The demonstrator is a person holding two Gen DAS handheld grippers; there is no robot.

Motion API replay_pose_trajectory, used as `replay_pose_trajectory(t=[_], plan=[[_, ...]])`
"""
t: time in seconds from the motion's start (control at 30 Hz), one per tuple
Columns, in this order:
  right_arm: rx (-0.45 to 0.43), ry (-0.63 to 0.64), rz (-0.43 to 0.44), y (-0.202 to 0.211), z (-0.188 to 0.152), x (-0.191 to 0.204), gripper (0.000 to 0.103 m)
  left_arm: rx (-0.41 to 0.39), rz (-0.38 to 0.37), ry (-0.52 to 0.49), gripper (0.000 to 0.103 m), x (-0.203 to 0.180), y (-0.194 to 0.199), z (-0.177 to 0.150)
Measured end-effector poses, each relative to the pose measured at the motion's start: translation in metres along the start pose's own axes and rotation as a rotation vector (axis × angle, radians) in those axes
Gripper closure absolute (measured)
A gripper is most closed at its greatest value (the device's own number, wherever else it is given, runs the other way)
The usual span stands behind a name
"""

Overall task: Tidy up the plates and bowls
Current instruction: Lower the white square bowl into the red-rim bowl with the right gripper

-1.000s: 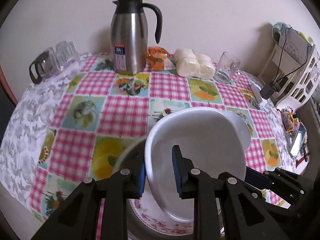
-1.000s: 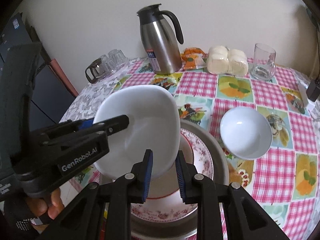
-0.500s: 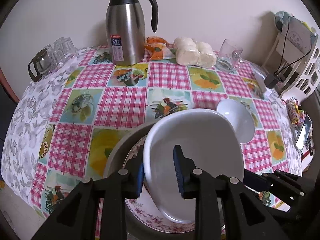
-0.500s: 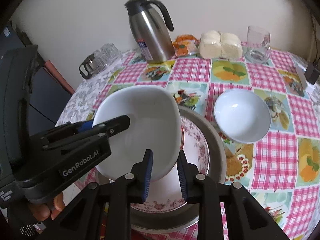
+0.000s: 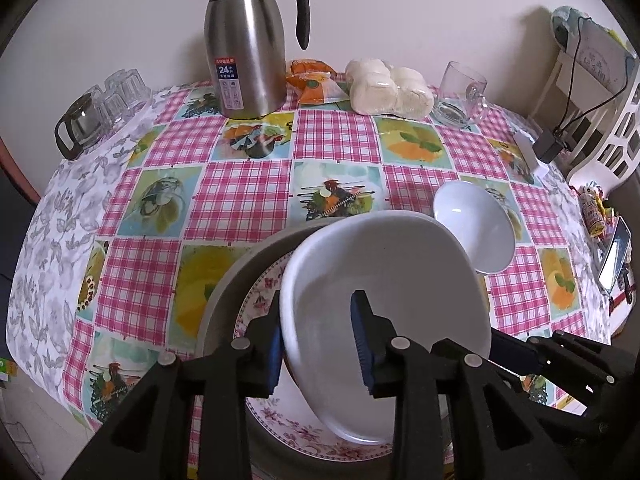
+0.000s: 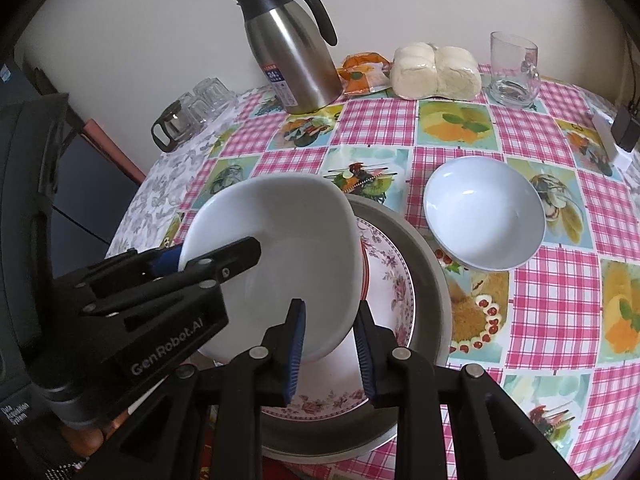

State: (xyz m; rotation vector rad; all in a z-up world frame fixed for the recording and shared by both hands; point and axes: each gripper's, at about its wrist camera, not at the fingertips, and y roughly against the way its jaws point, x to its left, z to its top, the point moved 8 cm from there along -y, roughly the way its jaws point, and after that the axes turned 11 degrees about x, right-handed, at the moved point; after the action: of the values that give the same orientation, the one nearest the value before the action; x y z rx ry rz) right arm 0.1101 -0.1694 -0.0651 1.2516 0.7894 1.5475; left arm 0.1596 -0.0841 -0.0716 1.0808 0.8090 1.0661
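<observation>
My left gripper (image 5: 318,340): fingers straddling the near rim of the squarish white bowl (image 5: 384,300), seemingly clamped. My right gripper (image 6: 330,346): fingers straddling its opposite rim likewise. Bowl: tilted over floral plate (image 6: 390,276) in grey dish (image 6: 430,280). Round white bowl (image 6: 484,214): beside, on checked tablecloth (image 6: 548,300).

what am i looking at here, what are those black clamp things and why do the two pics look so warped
The black clamps are two-finger tools a person carries, one per hand; each has a fisheye camera looking along its fingers, which bends the picture. One view is from the left hand-held gripper, the other from the right hand-held gripper. Both pinch the rim of a white square dish above a floral plate lying in a grey metal pan. Also on the checked tablecloth: a small white bowl, a steel jug, a glass mug and wrapped buns.
</observation>
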Motion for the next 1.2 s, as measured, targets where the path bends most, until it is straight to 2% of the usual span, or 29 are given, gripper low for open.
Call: replay_pose_trajectory(t=[0.27,0.7,0.93,1.2], plan=[[0.010,0.008,0.011,0.0001,-0.0006,-0.0009,0.075,0.006,-0.008,0.019,0.071,-0.0003,-0.0009,-0.0008],[0.045,0.076,-0.038,-0.0007,0.0008,0.0028,0.074,0.022,-0.018,0.041,0.066,-0.0013,-0.0011,-0.0022],[0.045,0.087,-0.018,-0.0004,-0.0034,0.0026,0.073,0.033,-0.022,0.043,0.066,-0.0015,-0.0004,-0.0033],[0.040,0.064,0.002,0.0006,-0.0054,0.0026,0.072,0.042,-0.063,0.046,0.065,-0.0010,0.0004,-0.0051]])
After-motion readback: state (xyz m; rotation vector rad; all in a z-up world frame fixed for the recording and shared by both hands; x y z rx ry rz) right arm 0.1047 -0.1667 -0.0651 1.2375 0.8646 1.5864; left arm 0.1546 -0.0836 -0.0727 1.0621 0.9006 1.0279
